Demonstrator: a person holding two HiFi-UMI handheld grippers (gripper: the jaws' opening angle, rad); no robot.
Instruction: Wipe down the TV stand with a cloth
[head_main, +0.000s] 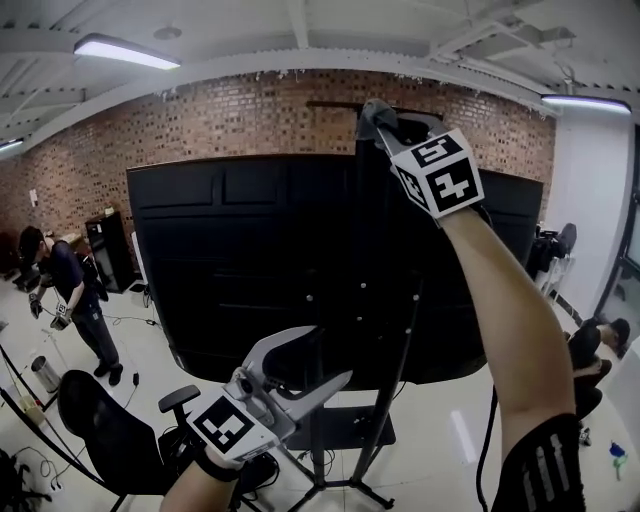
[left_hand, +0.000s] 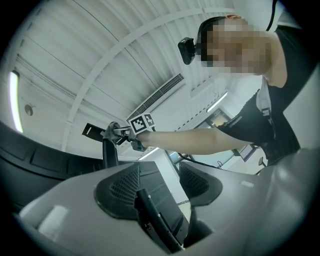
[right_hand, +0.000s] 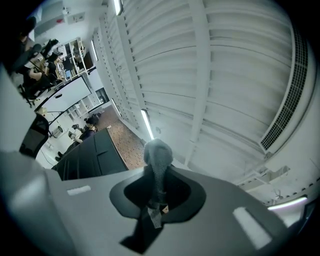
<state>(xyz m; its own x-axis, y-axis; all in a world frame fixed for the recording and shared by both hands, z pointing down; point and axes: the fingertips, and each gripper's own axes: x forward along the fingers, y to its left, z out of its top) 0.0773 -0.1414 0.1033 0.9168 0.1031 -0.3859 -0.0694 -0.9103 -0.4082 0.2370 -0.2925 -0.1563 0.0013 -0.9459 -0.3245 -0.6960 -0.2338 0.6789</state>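
Observation:
The TV stand is a black post on splayed legs, carrying a large black screen seen from the back. My right gripper is raised to the post's top, shut on a grey cloth that rests against the top bar. In the right gripper view the cloth sticks up from between the pads of the right gripper. The left gripper hangs low beside the post, open. In the left gripper view a black stand part lies between the spread jaws of the left gripper, not clamped.
A black office chair stands at the lower left. Another person stands further left near a metal bin. A brick wall runs behind the screen. A black cable hangs at the right.

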